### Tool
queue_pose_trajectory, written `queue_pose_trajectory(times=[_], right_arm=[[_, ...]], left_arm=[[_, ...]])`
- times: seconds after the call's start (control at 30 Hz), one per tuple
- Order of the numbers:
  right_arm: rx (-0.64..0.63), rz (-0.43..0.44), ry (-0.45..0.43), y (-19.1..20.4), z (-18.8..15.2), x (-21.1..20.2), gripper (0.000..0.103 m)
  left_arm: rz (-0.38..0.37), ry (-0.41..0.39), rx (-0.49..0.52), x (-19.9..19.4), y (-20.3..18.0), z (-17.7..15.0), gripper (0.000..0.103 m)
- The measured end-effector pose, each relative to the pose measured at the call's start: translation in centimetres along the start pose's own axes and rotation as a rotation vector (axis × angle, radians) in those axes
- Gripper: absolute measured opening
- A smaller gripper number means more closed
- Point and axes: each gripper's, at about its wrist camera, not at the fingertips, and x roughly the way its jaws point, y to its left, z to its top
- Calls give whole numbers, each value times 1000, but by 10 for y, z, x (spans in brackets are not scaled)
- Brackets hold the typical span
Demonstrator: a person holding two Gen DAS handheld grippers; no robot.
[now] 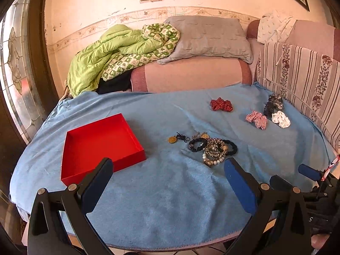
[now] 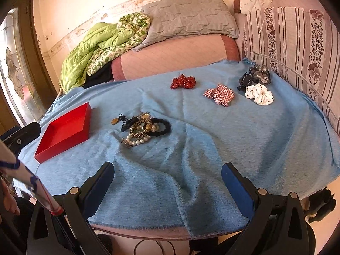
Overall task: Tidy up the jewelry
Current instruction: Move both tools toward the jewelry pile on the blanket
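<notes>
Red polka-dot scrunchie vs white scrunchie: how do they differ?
The red polka-dot scrunchie is red with pale dots; the white scrunchie is white with dark dots. The red polka-dot scrunchie lies alone, nearer the sofa cushion; the white scrunchie sits against a dark grey scrunchie. Both rest on the blue blanket, outside the red box.

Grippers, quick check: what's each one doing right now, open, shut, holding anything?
Left gripper: open, empty, above the blue blanket.
Right gripper: open, empty, nothing between its fingers.
</notes>
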Motion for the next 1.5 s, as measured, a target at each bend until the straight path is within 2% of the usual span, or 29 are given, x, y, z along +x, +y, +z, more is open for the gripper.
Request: queue_pose_trajectory(times=[0.27,0.47,0.63,0.87,1.1,1.17,1.23,1.27,1.33,1.4,1.47,1.5], right_arm=[[-5,-8,9,1,0,4,103],[-7,-28,30,0,0,12,103],[-30,1,40,2,13,22,100],[-26,13,55,-4,46,55,89],[25,82,148,-9,58,95,60],[43,83,164,-11,61,104,55],[61,83,169,-15,65,110,54],[71,78,165,-17,67,113,54],[90,68,156,-21,68,115,54],[111,61,155,-25,67,118,54],[127,64,164,-27,66,122,54],[128,66,168,-28,65,123,54]], left_arm=[[-16,19,-7,5,5,-3,103],[-45,47,-8,28,1,-2,103],[-82,80,-31,54,14,-5,103],[-133,137,-49,99,36,0,103],[-211,197,-44,141,41,9,103],[-255,216,-36,153,39,11,103],[-301,230,-32,162,34,12,103],[-330,238,-28,167,31,13,101],[-376,254,-2,177,21,14,91],[-391,274,39,186,9,13,81],[-405,288,76,195,-2,13,80],[-417,291,82,199,-5,13,74]])
